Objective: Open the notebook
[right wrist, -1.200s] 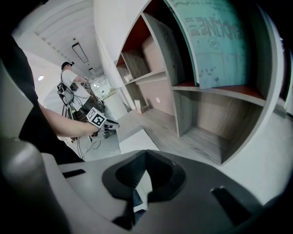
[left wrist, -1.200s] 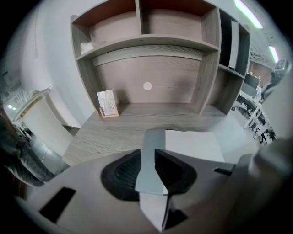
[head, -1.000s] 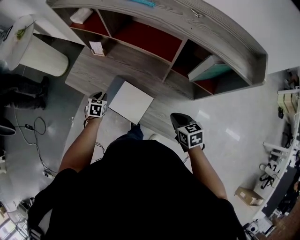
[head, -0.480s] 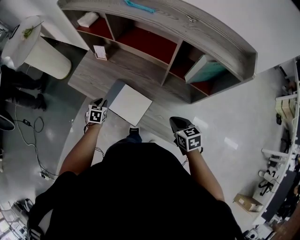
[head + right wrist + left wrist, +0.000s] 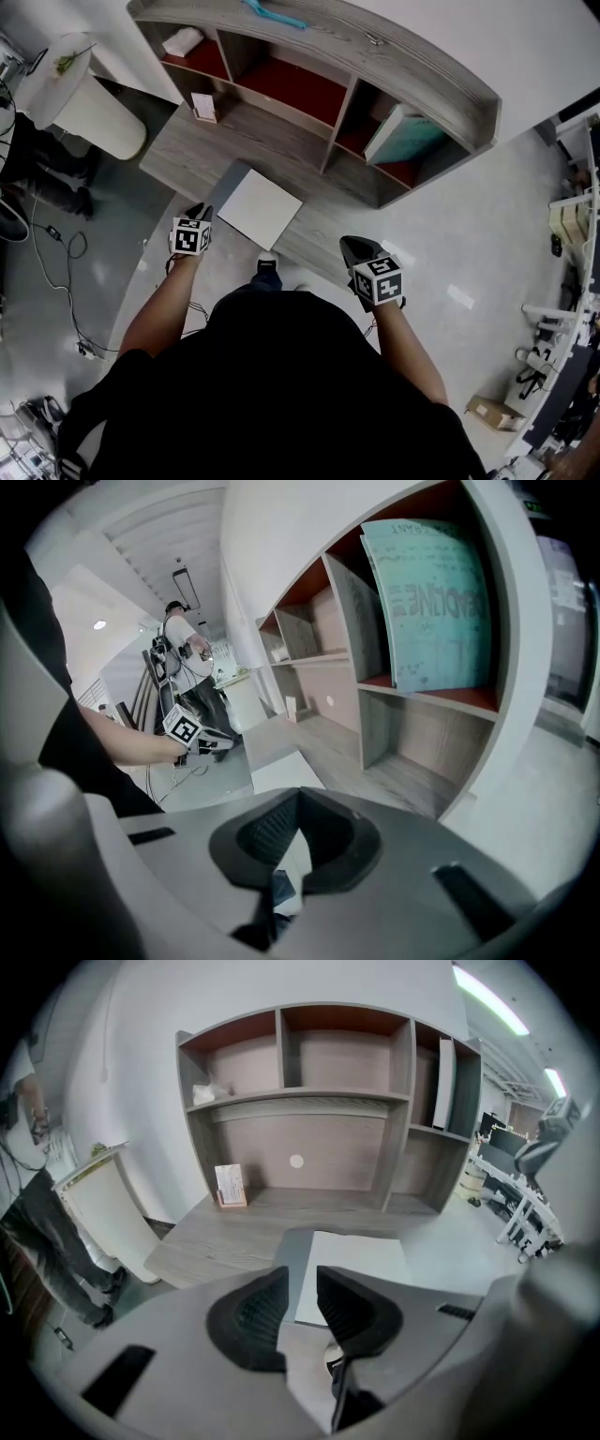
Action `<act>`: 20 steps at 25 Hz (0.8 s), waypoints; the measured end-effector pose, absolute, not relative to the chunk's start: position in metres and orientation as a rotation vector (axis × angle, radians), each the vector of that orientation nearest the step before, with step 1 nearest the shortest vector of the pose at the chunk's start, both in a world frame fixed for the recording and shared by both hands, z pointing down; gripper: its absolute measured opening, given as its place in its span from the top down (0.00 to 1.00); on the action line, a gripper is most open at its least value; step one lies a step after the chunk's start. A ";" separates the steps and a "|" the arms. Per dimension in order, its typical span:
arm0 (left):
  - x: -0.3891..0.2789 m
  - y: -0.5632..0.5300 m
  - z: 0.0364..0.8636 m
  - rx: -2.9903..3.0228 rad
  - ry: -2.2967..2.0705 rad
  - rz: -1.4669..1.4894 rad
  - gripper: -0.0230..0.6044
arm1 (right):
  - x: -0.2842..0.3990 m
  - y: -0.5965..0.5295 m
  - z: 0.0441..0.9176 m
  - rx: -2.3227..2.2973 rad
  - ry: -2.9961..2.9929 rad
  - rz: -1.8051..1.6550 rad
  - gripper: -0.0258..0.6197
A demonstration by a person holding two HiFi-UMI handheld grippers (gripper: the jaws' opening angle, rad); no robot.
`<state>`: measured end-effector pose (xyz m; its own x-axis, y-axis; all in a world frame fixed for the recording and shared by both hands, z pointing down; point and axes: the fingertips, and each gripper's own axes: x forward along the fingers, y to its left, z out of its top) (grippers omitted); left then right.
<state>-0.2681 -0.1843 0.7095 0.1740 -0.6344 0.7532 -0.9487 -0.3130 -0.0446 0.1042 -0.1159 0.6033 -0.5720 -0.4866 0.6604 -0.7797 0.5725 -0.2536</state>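
A square white notebook (image 5: 260,209) lies flat on the low grey wooden desk (image 5: 187,150), with a grey strip (image 5: 228,185) along its left side. In the left gripper view it shows as a white sheet (image 5: 356,1260) just beyond the jaws. My left gripper (image 5: 196,214) hovers at the desk's near edge, left of the notebook; its jaws stand a narrow gap apart with nothing between them (image 5: 302,1283). My right gripper (image 5: 352,247) hangs to the right of the notebook, off the desk. Its fingertips meet (image 5: 298,792) and hold nothing.
Behind the desk stands a curved shelf unit (image 5: 412,61) with red-backed compartments, a teal book (image 5: 417,141) and a small card stand (image 5: 203,108). A white round stand (image 5: 89,108) and a standing person (image 5: 42,1204) are at the left. Cables (image 5: 56,253) lie on the floor.
Both grippers have drawn back a little from the desk toward me, the left one more. The notebook lies as before and the jaws have not changed.
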 end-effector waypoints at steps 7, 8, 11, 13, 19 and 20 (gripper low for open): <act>-0.259 -0.164 0.688 2.049 -1.532 0.870 0.81 | 0.122 -0.103 0.601 1.023 -2.268 0.716 0.96; -0.258 -0.162 0.683 2.064 -1.548 0.855 0.82 | 0.126 -0.103 0.600 1.032 -2.266 0.714 0.96; -0.253 -0.155 0.671 2.104 -1.578 0.812 0.84 | 0.137 -0.102 0.595 1.058 -2.265 0.701 0.96; -0.248 -0.152 0.665 2.128 -1.591 0.792 0.84 | 0.143 -0.100 0.593 1.071 -2.266 0.697 0.96; -0.236 -0.137 0.656 2.158 -1.599 0.747 0.85 | 0.155 -0.090 0.591 1.101 -2.268 0.689 0.96; -0.234 -0.135 0.654 2.160 -1.597 0.734 0.85 | 0.157 -0.088 0.591 1.106 -2.268 0.688 0.96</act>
